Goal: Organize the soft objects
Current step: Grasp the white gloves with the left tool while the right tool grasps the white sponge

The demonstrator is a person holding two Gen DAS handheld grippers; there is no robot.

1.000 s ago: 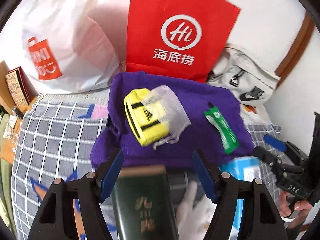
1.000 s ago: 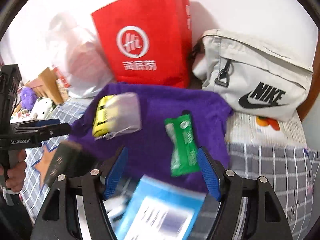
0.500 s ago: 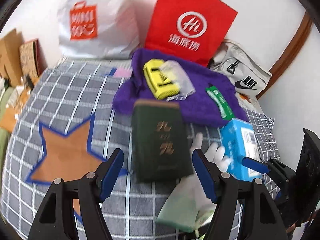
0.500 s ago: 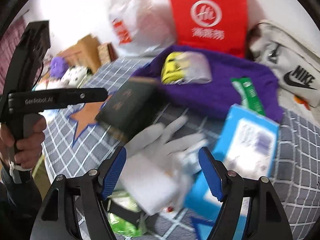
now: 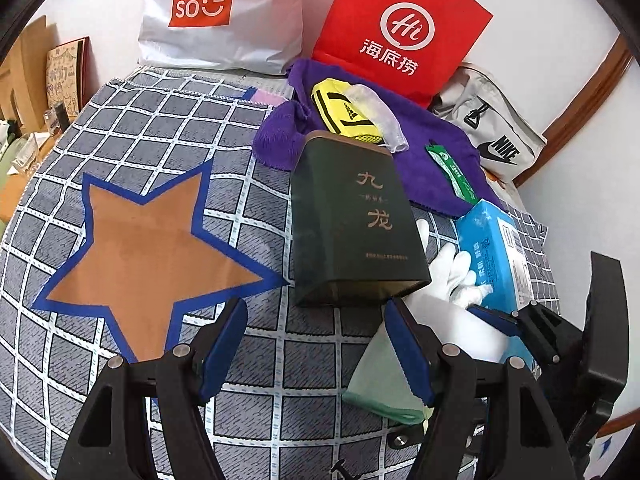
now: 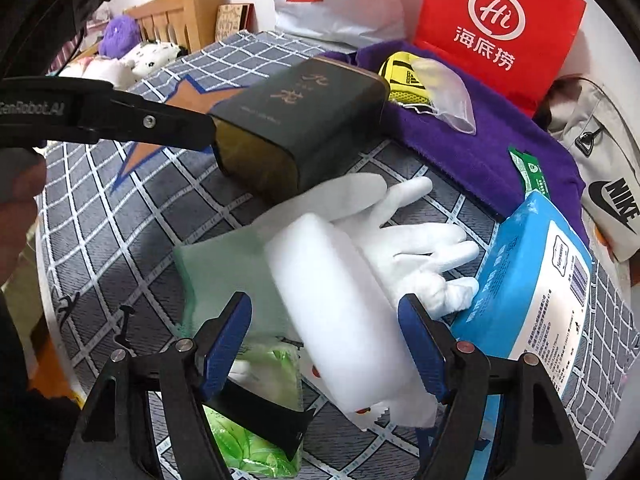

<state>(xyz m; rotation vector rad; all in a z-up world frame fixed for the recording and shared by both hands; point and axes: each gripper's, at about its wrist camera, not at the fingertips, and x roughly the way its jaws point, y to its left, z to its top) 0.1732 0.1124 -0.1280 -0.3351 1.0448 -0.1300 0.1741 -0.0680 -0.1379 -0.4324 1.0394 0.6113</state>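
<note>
Pulled back from the purple cloth, both grippers are hovering wide open and empty, the right gripper straddling the white sponge, the left gripper sitting just short of the dark box.

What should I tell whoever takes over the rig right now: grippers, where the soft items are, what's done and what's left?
Left gripper: open, empty, hanging short of the dark green box.
Right gripper: open, straddling the white foam block; whether its pads touch it I cannot tell.
The block lies over a pale green cloth and a white glove, beside the blue tissue pack.
Further back, the purple towel carries a yellow pouch and a green sachet.
Done: nothing looks sorted yet; the soft items lie mixed with the box.
Left: probably grasp the foam block, then gather the glove, cloth and towel.
</note>
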